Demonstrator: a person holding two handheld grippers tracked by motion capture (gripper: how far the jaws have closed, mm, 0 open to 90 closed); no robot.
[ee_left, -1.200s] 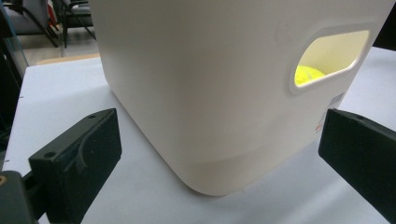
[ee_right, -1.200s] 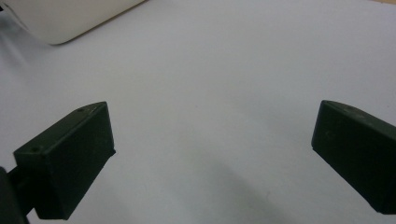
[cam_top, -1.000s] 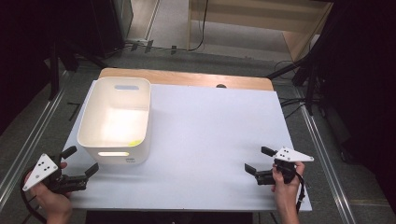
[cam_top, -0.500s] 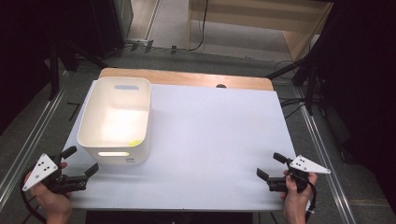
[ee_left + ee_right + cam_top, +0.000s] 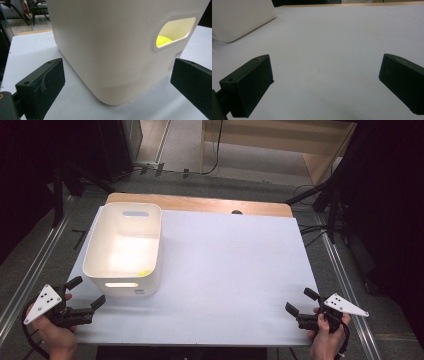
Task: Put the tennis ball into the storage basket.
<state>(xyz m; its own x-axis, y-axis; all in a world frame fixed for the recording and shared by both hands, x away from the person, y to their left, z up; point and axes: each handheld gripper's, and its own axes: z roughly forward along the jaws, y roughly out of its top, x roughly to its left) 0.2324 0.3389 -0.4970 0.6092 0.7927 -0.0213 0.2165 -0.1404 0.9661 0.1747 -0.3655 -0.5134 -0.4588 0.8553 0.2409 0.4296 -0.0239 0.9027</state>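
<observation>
Left claw (image 5: 86,292) open, bin (image 5: 123,251) just at its 1 o'clock; right claw (image 5: 300,301) open, empty, over tabletop (image 5: 230,270).

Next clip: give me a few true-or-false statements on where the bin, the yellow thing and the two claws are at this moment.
1. The white bin stands on the left part of the table. True.
2. The left claw is shut on the bin's rim. False: its jaws stand wide apart, just short of the bin's near wall, touching nothing.
3. A yellow object lies inside the bin, seen through the handle slot. True.
4. The right claw holds the yellow object. False: it is open and empty, near the table's right front corner.
5. The bin lies tipped on its side. False: it stands upright, opening upward.
</observation>
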